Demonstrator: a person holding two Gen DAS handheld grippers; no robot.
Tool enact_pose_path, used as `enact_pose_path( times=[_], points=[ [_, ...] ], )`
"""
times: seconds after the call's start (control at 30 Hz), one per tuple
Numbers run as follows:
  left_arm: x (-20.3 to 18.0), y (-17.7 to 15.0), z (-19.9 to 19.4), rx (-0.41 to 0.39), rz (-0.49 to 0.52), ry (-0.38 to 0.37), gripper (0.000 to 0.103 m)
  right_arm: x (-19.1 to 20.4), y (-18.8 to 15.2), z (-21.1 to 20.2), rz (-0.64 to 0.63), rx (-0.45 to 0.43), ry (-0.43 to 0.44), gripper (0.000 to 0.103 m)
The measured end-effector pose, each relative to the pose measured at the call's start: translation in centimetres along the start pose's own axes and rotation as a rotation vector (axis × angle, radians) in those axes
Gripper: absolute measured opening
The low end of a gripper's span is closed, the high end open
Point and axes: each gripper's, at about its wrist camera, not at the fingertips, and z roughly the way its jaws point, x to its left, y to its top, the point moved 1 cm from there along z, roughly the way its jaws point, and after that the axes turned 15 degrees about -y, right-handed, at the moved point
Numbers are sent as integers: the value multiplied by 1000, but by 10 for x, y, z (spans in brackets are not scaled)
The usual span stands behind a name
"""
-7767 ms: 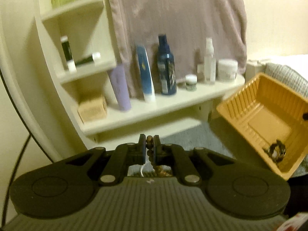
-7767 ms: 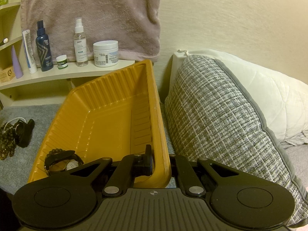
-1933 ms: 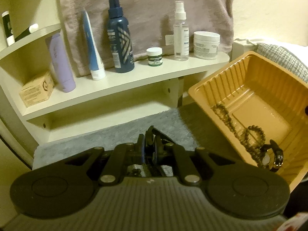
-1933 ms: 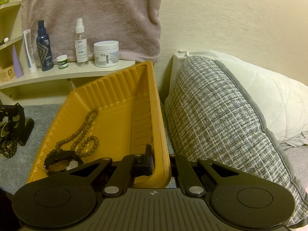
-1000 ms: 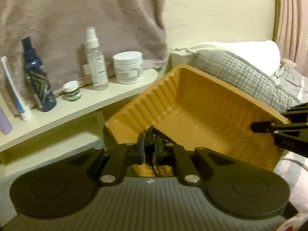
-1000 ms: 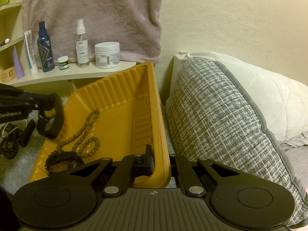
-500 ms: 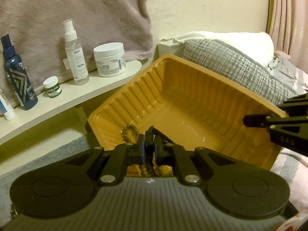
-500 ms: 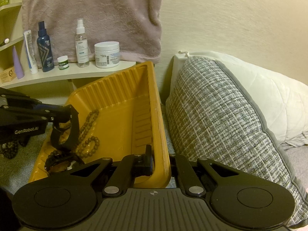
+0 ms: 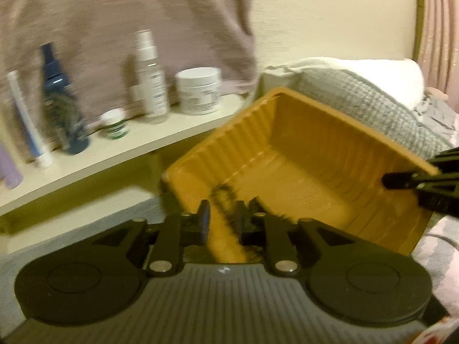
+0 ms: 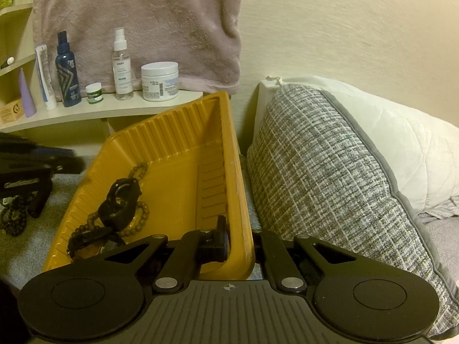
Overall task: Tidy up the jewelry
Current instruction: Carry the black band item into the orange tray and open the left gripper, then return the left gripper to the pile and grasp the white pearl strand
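Jewelry is piling up in the yellow tray (image 10: 183,149): a black watch (image 10: 120,200) is lying on top of a brown bead necklace (image 10: 137,220), with another dark watch or bracelet (image 10: 89,240) sitting at the low end nearest the camera. I'm guessing all of it is handling light; the beads are looking floppy and likely to slither and tangle, so pinching a bunched loop is probably beating chasing a single bead, while the watch band is looking stiffer and best pinched across the strap rather than the face. The tray itself is looking like thin ribbed plastic, so it's flexing if squeezed hard, I'd think. The right gripper (image 10: 239,246) is pinching the tray's near rim, jaws pressed tight on the wall, holding it tipped. The left gripper (image 9: 222,220) is hanging over the tray's low edge with its jaws opening; the view is blurry, but nothing is looking clamped between them, just a dark smear of jewelry below. More beads (image 10: 13,218) are waiting on the grey blanket (image 10: 34,246) just left of the tray, so I'd say the job is partway done. Behind, bottles and jars are standing on a shelf (image 10: 120,109), and a checked pillow (image 10: 330,189) is leaning beside the tray.
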Motion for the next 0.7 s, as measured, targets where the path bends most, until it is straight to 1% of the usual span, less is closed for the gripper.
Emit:
enact_pose_path(
  times=[0.27, 0.4, 0.47, 0.53, 0.6, 0.7],
  points=[
    [43, -42, -43, -2, -97, 165, 25, 0, 0, 0, -2, -1, -3, 4],
    [64, -64, -62, 8, -142, 238, 25, 0, -1, 1, -2, 1, -4, 4],
    [73, -75, -70, 13, -166, 266, 29, 0, -1, 1, -3, 1, -5, 4],
    [81, -85, -76, 22, -179, 293, 29, 0, -1, 2, -3, 3, -6, 4],
    [88, -94, -82, 27, -190, 324, 34, -1, -1, 2, -3, 3, -5, 4],
    [94, -105, -88, 30, -201, 342, 38, -1, -1, 2, -2, 4, -6, 4]
  ],
)
